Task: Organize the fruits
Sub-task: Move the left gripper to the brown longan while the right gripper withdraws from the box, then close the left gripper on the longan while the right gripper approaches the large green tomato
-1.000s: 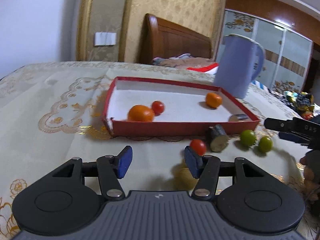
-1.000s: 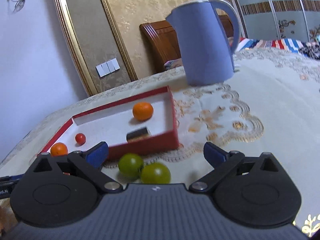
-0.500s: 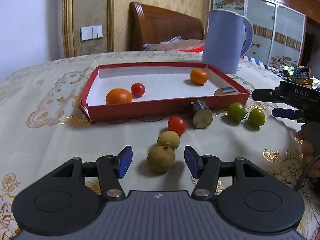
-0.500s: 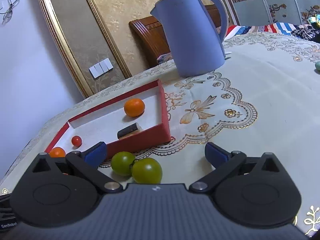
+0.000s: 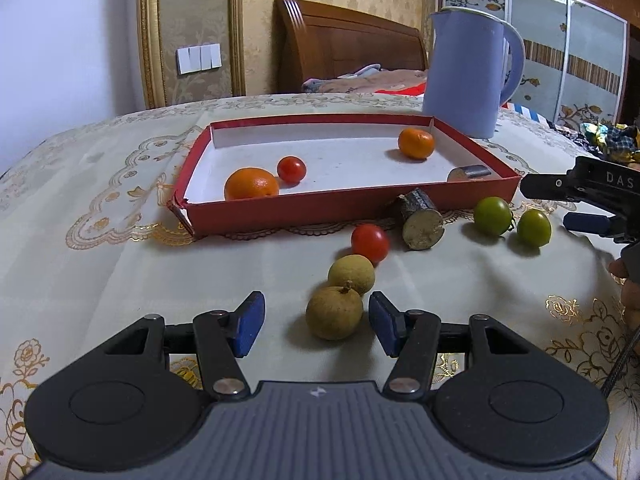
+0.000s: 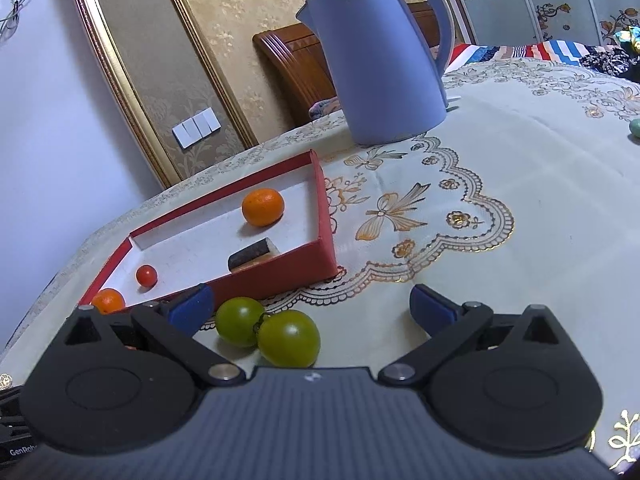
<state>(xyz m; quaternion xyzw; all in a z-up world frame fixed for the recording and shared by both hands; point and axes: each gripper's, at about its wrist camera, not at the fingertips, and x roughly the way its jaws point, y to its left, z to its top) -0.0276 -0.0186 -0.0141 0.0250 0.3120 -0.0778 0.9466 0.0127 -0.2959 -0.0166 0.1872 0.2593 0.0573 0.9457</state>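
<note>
Embroidered tablecloth (image 5: 120,272) carries the red tray (image 5: 352,210) beyond my fingers; to grip cleanly, centre the nearest longan (image 5: 335,312), then close gently; left gripper (image 5: 316,326) stands spread, empty, longan between pads, untouched; right gripper (image 6: 312,308) spread wider, empty, two green tomatoes (image 6: 288,338) just inside its left finger

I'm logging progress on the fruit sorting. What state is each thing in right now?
Red tray: holds two oranges, one tomato, one dark cylinder.
Near longan: on cloth, between open fingers, untouched.
Red tomato: outside tray.
Green tomatoes: outside tray, touching.
Kettle: upright.
Left gripper: open.
Right gripper: open, empty.
</note>
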